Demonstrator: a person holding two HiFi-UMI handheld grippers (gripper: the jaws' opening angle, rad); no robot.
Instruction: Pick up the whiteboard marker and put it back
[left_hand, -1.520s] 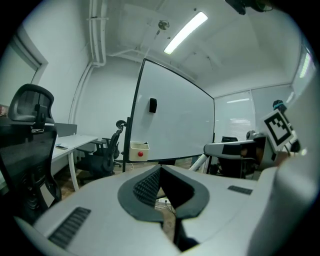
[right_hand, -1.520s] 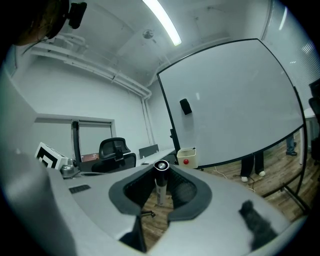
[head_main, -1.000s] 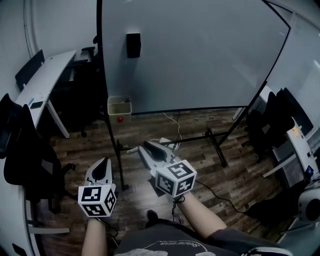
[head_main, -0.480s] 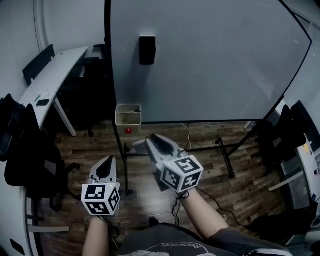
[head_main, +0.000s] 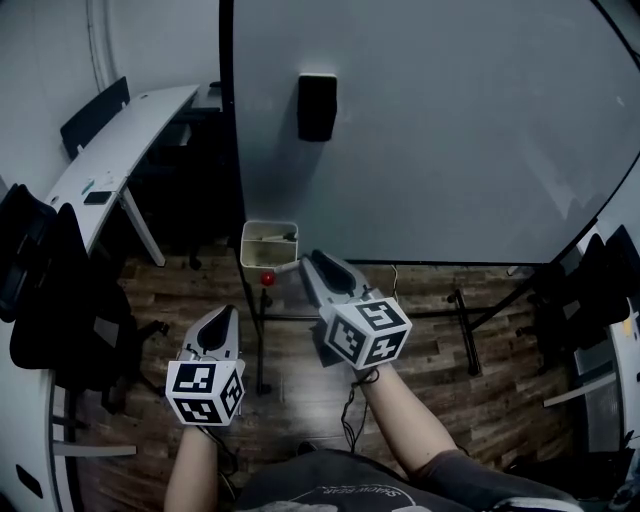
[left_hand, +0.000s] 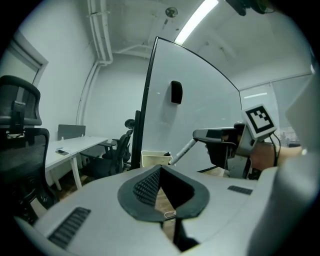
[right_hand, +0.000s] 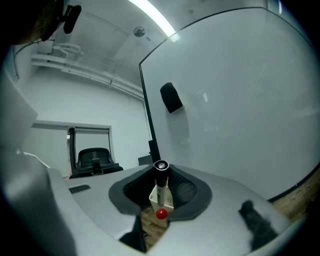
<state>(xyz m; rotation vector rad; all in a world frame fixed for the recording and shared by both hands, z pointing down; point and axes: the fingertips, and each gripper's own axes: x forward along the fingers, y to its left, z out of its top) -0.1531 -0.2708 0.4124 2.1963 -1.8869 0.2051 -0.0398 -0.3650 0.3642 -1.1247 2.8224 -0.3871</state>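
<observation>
Both grippers now sit nearer the whiteboard than a second ago, and the tray has drawn in from well ahead to just beyond the marker's far end.

The whiteboard marker (right_hand: 161, 184) is clamped between the jaws of the right gripper (head_main: 316, 264). It is held near its rear end, so most of the barrel sticks out ahead and slopes slightly down toward the tray. It looks light and stiff, with a smooth round plastic barrel, so it should slip or pivot easily in a two-sided pinch. A hold nearer the middle of the barrel would likely steady it better than this end hold. The long overhang could lever it out if its tip knocks the tray wall.

Just past its tip hangs the pale tray (head_main: 262, 254) on the board's frame, with something long already lying in it. A small red ball (head_main: 268, 278) sits directly below it. Above rises the whiteboard (head_main: 450, 130), carrying a black eraser block (head_main: 317, 106).

The left gripper (head_main: 222, 318) hangs lower and to the left, its jaws together and empty. Off to the left stand a white tabletop (head_main: 120, 140) and dark office chairs (head_main: 60, 300).
</observation>
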